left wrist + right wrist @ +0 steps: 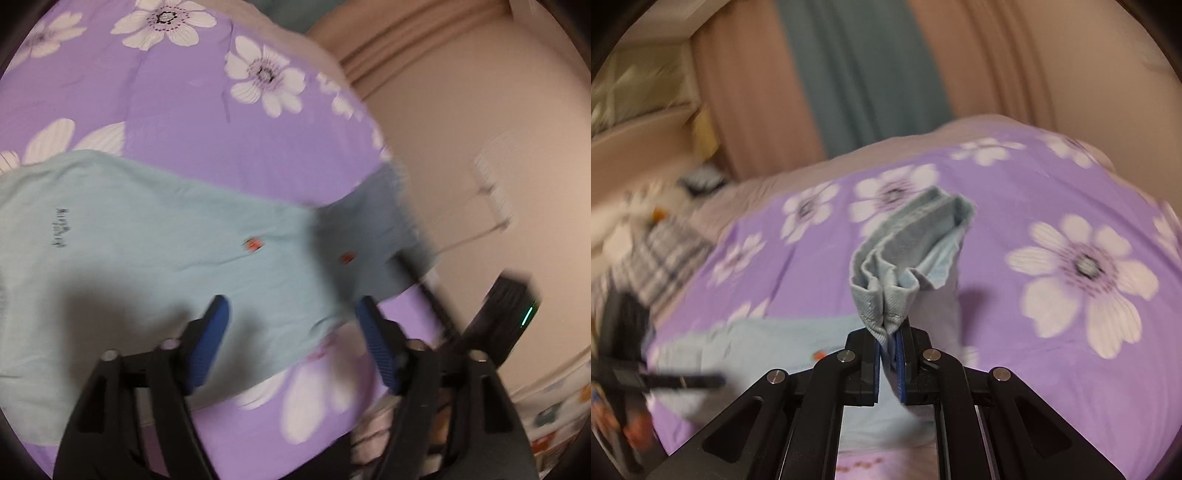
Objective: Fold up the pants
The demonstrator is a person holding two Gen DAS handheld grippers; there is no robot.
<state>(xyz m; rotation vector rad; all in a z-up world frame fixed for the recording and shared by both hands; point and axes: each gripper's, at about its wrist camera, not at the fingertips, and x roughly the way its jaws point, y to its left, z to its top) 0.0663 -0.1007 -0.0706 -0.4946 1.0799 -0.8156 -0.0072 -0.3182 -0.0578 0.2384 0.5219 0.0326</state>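
Note:
Light blue pants (155, 240) lie spread on a purple flowered bedspread (177, 110). My left gripper (293, 314) is open just above the pants' near edge, holding nothing. The leg end (373, 236) is lifted at the right, where my right gripper's dark body (506, 314) shows. In the right wrist view my right gripper (890, 332) is shut on the bunched hems of the pants (908, 251), held above the bedspread (1052, 332). The rest of the pants (757, 343) lies lower left, with the left gripper (665, 380) over it.
The bed's edge runs along the right in the left wrist view, with a beige wall (480, 110) beyond. Curtains (857, 74) hang behind the bed. A checked cloth and clutter (665, 240) sit at the bed's far left. A patterned fabric (554, 417) lies lower right.

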